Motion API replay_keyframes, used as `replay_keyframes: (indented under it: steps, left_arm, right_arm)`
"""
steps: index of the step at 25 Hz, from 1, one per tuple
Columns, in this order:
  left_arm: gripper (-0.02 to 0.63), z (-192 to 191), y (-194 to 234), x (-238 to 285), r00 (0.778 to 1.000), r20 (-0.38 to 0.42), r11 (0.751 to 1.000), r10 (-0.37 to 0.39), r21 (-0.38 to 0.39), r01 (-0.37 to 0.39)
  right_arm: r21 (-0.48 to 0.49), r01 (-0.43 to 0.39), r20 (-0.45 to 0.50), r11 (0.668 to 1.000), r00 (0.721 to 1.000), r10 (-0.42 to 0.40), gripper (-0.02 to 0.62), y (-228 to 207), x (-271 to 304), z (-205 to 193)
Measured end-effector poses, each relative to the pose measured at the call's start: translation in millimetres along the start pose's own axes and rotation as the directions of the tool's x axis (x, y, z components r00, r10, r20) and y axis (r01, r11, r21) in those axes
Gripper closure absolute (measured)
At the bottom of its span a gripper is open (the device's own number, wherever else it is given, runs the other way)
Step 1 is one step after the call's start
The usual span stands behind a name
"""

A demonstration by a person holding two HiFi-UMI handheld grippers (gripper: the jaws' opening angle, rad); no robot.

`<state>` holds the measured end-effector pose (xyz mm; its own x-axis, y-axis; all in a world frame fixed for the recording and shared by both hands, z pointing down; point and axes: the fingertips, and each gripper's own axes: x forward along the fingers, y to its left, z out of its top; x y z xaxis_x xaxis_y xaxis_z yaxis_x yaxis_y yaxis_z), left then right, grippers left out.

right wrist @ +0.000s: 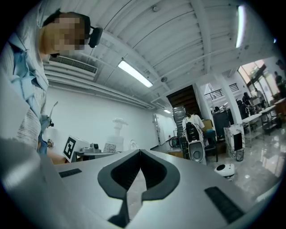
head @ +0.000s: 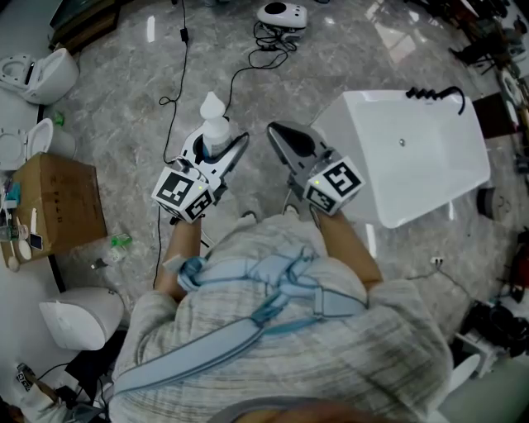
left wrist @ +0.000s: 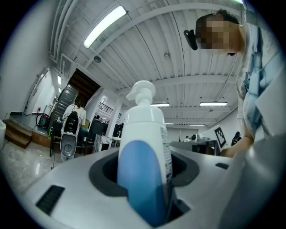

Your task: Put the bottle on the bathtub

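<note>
A white pump bottle (head: 215,122) with a blue label stands upright between the jaws of my left gripper (head: 216,145), which is shut on it and held level in front of the person. In the left gripper view the bottle (left wrist: 142,147) fills the gap of the left gripper (left wrist: 145,181). My right gripper (head: 274,130) is level beside it, shut and empty; in its own view the right gripper (right wrist: 140,154) shows its jaws meeting, and the bottle (right wrist: 119,133) shows to the left. The white bathtub (head: 438,178) lies on the floor to the right.
A cardboard box (head: 58,202) and white toilets (head: 37,74) (head: 78,318) stand at the left. Black cables (head: 178,74) run over the marble floor toward a white device (head: 281,14) at the top. Dark clutter lines the right edge.
</note>
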<state>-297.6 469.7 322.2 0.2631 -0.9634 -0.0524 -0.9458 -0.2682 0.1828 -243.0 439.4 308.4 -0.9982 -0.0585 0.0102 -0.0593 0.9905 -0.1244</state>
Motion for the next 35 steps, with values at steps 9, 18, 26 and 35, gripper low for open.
replay_keyframes:
  steps: [9,18,26,35]
  left_arm:
    - [0.379,-1.8,1.6,-13.4,1.000,0.021,1.000,0.010,-0.017,-0.010]
    - [0.379,-13.0,-16.9,17.2,0.999,0.006,0.999,-0.033,-0.034,0.033]
    - [0.379,-17.1,-50.5,108.8,0.996,-0.017,0.996,-0.086,-0.021,0.086]
    - [0.379,-31.6,-100.4,235.1,0.990,-0.065,0.992,-0.129,-0.013,0.128]
  right_arm:
    - [0.003,0.001,0.009,1.000,1.000,-0.001,0.591,16.5,-0.6,-3.2]
    - [-0.006,0.046,-0.014,0.999,0.999,-0.046,0.591,-14.9,-20.7,-8.3]
    - [0.001,0.098,-0.005,0.995,0.995,-0.098,0.590,-97.1,-68.5,1.4]
    - [-0.011,0.035,-0.008,0.999,0.999,-0.035,0.589,-193.3,-132.7,19.1]
